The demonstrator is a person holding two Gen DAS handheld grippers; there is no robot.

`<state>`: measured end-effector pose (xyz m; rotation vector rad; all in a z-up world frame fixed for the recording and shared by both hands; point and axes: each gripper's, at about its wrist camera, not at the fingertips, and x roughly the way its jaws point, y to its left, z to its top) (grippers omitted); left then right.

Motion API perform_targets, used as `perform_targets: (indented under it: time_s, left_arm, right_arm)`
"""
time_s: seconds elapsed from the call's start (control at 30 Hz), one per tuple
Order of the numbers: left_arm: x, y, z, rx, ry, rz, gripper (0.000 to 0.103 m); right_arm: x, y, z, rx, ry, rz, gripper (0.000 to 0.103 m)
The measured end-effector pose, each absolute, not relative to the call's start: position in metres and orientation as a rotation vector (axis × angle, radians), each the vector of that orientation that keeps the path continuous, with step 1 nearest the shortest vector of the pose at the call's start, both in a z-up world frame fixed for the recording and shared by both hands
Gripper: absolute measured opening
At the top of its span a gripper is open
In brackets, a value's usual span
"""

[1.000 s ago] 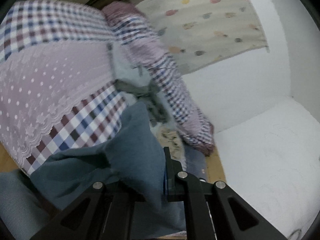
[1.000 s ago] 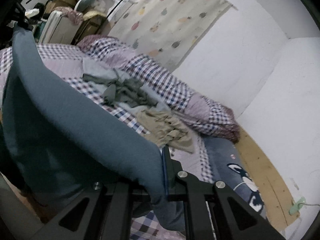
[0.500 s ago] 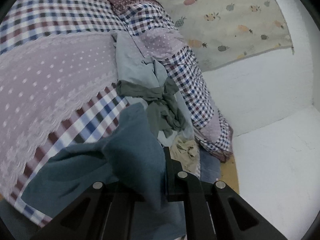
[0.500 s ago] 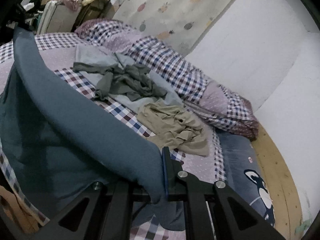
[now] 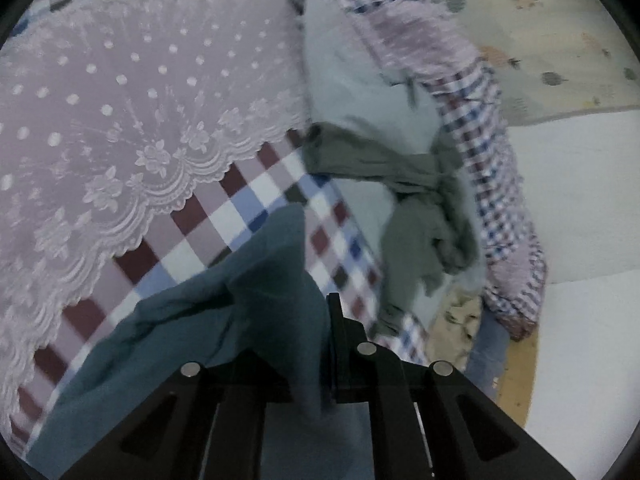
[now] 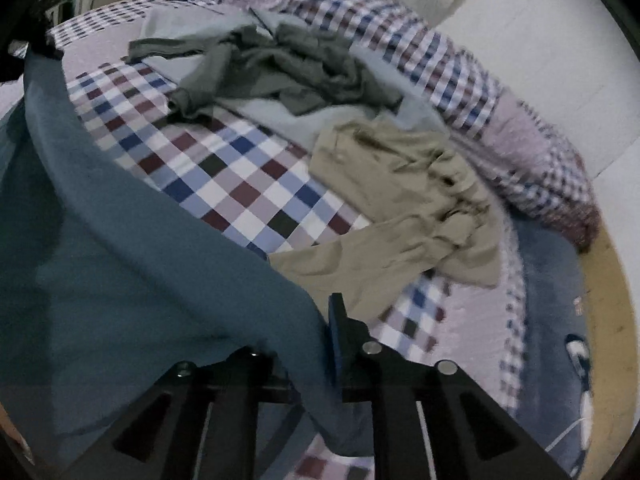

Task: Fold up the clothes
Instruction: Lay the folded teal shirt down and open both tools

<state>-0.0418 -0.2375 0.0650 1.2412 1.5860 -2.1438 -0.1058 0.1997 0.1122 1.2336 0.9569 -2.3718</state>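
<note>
Both my fingers pinch one teal-blue cloth garment [image 5: 248,312]: left gripper [image 5: 320,344] and right gripper [image 6: 320,344] clamped on it at lower centre, above the checked bed [image 6: 240,176].

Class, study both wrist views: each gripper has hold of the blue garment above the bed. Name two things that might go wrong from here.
1. The blue garment is pinched only at small bunched bits by the left gripper and right gripper; a tug might pull it free.
2. The tan garment and the grey-green garment lie loose on the bed. Laying the blue one down there may cover or drag them.
</note>
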Motion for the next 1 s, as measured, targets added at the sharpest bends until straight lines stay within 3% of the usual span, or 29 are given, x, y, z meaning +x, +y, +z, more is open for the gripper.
perform_targets:
  time_s: [0.07, 0.17, 0.33, 0.4, 0.47, 0.57, 0.77, 0.87, 1.0]
  left_arm:
    - [-0.052, -0.241, 0.048, 1.276, 1.588, -2.101, 0.008]
    - [-0.058, -0.246, 0.037, 1.282, 1.621, -2.085, 0.018]
    - [-0.051, -0.258, 0.046, 1.176, 1.706, -2.149, 0.045]
    - [-0.041, -0.265, 0.058, 1.097, 1.689, -2.206, 0.070]
    - [-0.027, -0.273, 0.073, 0.999, 1.659, -2.269, 0.076]
    - [-0.006, -0.287, 0.095, 0.851, 1.605, -2.357, 0.080]
    - [0.063, -0.289, 0.108, 0.797, 1.292, -2.519, 0.081]
    - [0.103, -0.280, 0.101, 0.802, 1.172, -2.560, 0.081]
    - [0.151, -0.264, 0.081, 0.842, 1.159, -2.562, 0.081]
  right_arm:
    - [-0.121, 0.205, 0.102, 1.275, 0.916, -2.391, 0.036]
    - [-0.141, 0.221, 0.095, 1.311, 0.794, -2.478, 0.050]
    - [-0.155, 0.257, 0.100, 1.289, 0.634, -2.798, 0.056]
    - [-0.152, 0.271, 0.105, 1.294, 0.498, -2.852, 0.056]
    - [-0.141, 0.282, 0.110, 1.291, 0.367, -2.863, 0.057]
    - [-0.105, 0.288, 0.116, 1.228, 0.245, -2.871, 0.061]
    - [-0.026, 0.281, 0.118, 1.121, 0.082, -2.865, 0.070]
    - [0.010, 0.263, 0.115, 1.074, 0.115, -2.830, 0.071]
    - [0.049, 0.232, 0.115, 1.000, 0.186, -2.770, 0.071]
